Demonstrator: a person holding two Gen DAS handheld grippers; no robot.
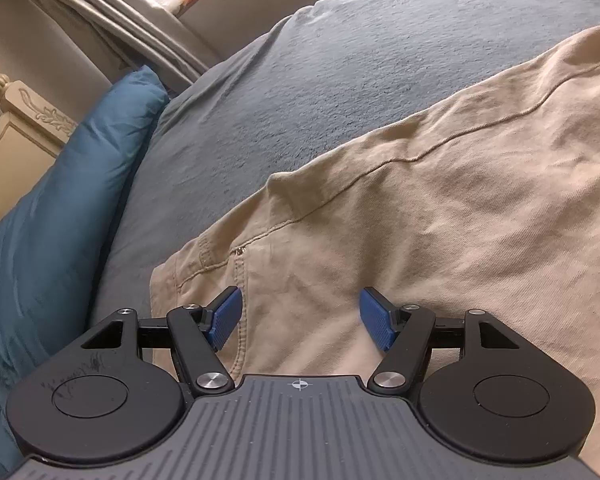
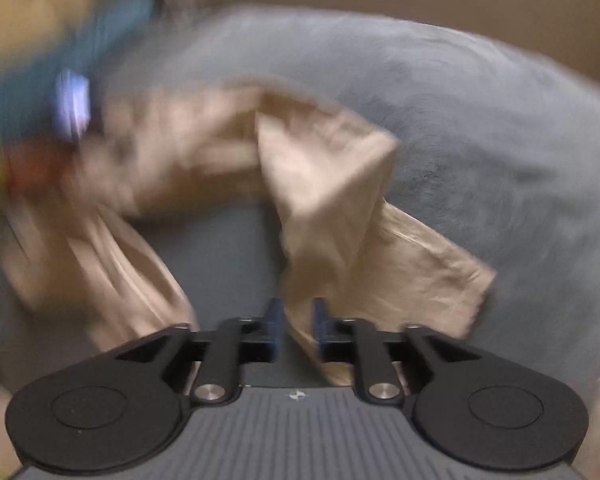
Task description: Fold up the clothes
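Over the waist end of the beige trousers (image 1: 440, 208), which lie spread on the grey-blue bed blanket (image 1: 340, 60), the left tongs (image 1: 300, 316) hover with blue pads apart, nothing between them, near the pocket rivet (image 1: 241, 251); probably poised to pin or pick up that end; a teal pillow (image 1: 60, 208) lies beside the trousers, toward the headboard (image 1: 24, 120). From the blurred right wrist view, the right tongs (image 2: 296, 322) stand narrowly apart astride a trouser leg (image 2: 332, 208) draped up from the blanket (image 2: 500, 120); whether the pads press it I cannot tell.
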